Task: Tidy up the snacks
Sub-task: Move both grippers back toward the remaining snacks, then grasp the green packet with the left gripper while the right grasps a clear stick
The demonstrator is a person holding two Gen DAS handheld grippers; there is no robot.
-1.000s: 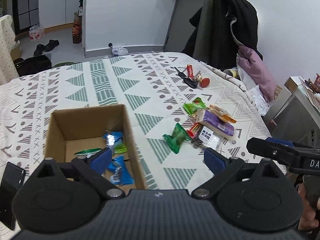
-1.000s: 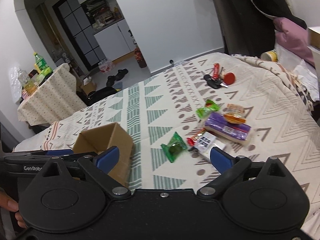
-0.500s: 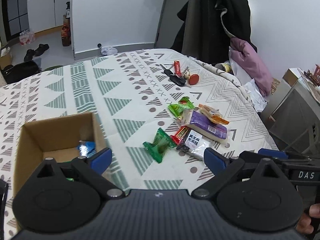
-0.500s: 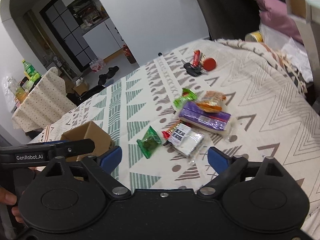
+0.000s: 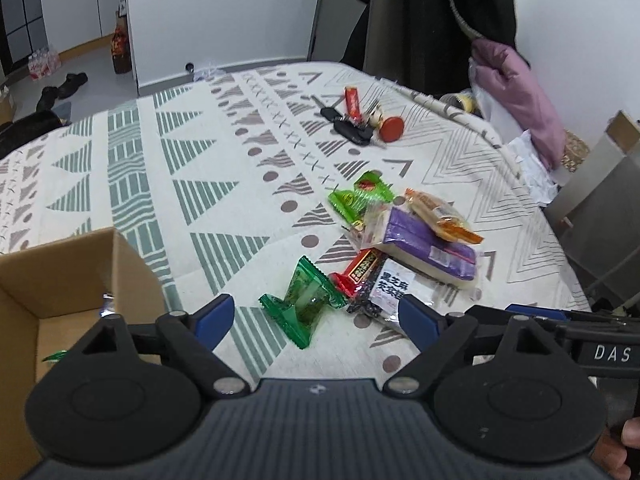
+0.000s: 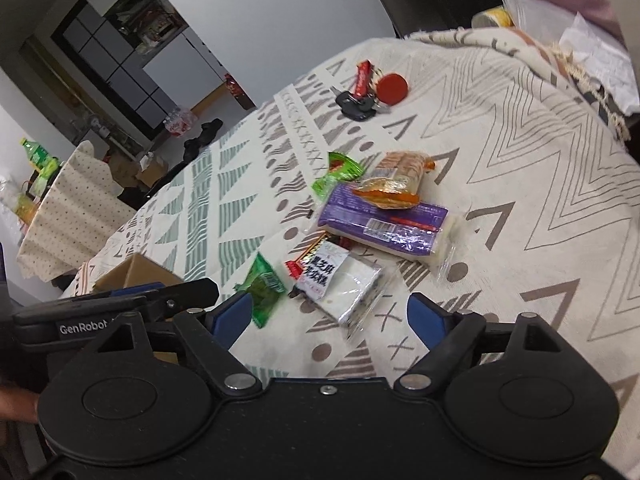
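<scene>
Left wrist view: the left claw (image 5: 310, 318) is seen with its blue-tipped fingers spread apart and nothing between them, above a bench covered by a patterned cloth (image 5: 192, 168). Just beyond the fingers lies a dark green candy wrapper (image 5: 300, 300). Beside it, a red snack bar (image 5: 356, 270) and a clear packet with a white label (image 5: 394, 286) touch each other. A purple packet (image 5: 428, 250) lies behind them, with an orange packet (image 5: 440, 216) resting on it and a bright green packet (image 5: 358, 198) at its far side. An open cardboard box (image 5: 76, 280) stands at the left, a scrap of wrapper visible inside. Keys with a red tag (image 5: 354, 120) lie farther back. The right claw's body is seen at the lower right edge.

Right wrist view: the right claw (image 6: 330, 318) is also held wide apart and empty, over the white-labelled packet (image 6: 340, 280). The dark green wrapper (image 6: 262, 290) is near its left finger. The purple packet (image 6: 384, 226) carries the orange packet (image 6: 386, 196); a second orange-edged packet (image 6: 404, 166) lies just behind. A corner of the box (image 6: 136, 276) shows behind the left claw's body.
</scene>
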